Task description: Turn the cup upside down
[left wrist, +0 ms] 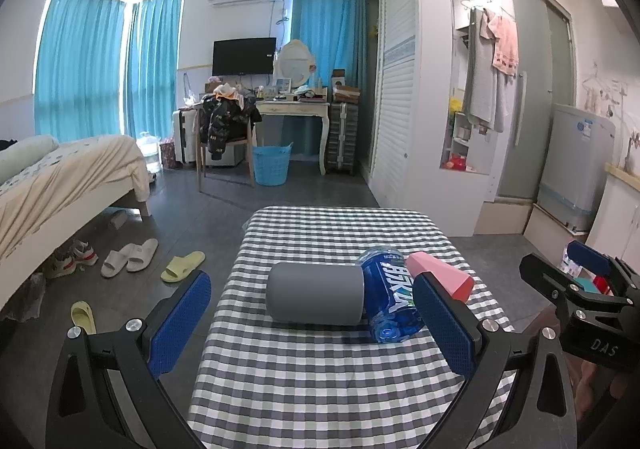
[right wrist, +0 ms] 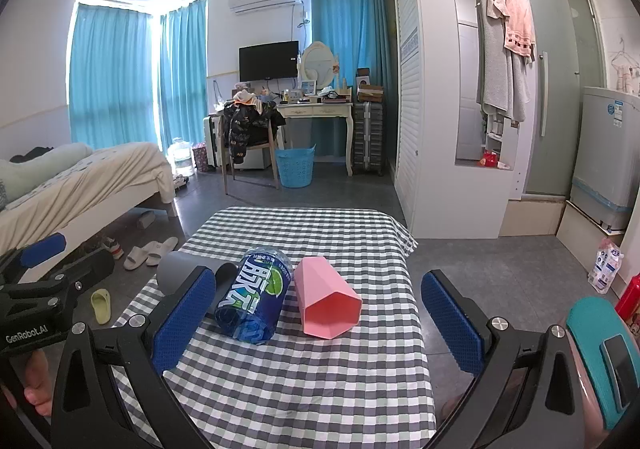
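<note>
Three cups lie on their sides in a row on the checked tablecloth [left wrist: 320, 369]. A grey cup [left wrist: 316, 294] is on the left, a blue printed cup [left wrist: 390, 299] in the middle, a pink faceted cup [left wrist: 440, 275] on the right. In the right wrist view the pink cup [right wrist: 326, 299] shows its open mouth toward me, beside the blue cup [right wrist: 256, 295]; the grey cup [right wrist: 180, 273] is partly hidden by a finger. My left gripper [left wrist: 312, 323] is open, just short of the grey cup. My right gripper [right wrist: 318, 323] is open, in front of the pink cup.
The small table [right wrist: 304, 389] stands on a grey tiled floor. A bed [left wrist: 60, 185] is at the left with slippers [left wrist: 128, 257] beside it. A wardrobe [left wrist: 404, 89] is at the right. A desk, chair and blue basket [left wrist: 271, 164] stand far behind.
</note>
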{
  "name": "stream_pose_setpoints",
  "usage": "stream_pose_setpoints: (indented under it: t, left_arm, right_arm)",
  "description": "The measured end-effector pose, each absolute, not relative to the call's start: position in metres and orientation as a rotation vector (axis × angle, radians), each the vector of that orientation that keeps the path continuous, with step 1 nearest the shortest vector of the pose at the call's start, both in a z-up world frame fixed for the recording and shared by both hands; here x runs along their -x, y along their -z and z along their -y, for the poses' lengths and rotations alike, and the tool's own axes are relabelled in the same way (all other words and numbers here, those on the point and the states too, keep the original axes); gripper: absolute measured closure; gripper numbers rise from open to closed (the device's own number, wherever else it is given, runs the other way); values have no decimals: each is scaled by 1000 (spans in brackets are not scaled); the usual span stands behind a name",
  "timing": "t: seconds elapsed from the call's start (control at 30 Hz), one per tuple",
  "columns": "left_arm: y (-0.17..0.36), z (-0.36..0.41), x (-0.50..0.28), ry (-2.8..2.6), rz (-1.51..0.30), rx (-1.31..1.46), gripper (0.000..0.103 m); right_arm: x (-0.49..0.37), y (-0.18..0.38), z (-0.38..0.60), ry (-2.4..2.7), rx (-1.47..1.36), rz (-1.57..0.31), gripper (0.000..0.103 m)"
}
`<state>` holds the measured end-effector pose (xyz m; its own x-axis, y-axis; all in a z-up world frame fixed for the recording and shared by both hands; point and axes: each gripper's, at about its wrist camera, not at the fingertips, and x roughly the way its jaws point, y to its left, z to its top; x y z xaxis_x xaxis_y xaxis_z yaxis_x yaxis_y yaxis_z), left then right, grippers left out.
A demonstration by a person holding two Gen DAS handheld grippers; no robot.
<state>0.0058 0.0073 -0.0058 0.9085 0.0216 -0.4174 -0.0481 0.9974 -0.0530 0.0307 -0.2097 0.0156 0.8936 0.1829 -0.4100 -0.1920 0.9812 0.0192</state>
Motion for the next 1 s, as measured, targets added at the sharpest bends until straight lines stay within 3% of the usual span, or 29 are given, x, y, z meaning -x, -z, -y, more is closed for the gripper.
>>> stream_pose_setpoints:
  t: [1.0]
  left_arm:
    - [8,-8,-5,-36,-433,62,0]
  right_arm:
    - [-32,-6,202,-211,20,-437,0]
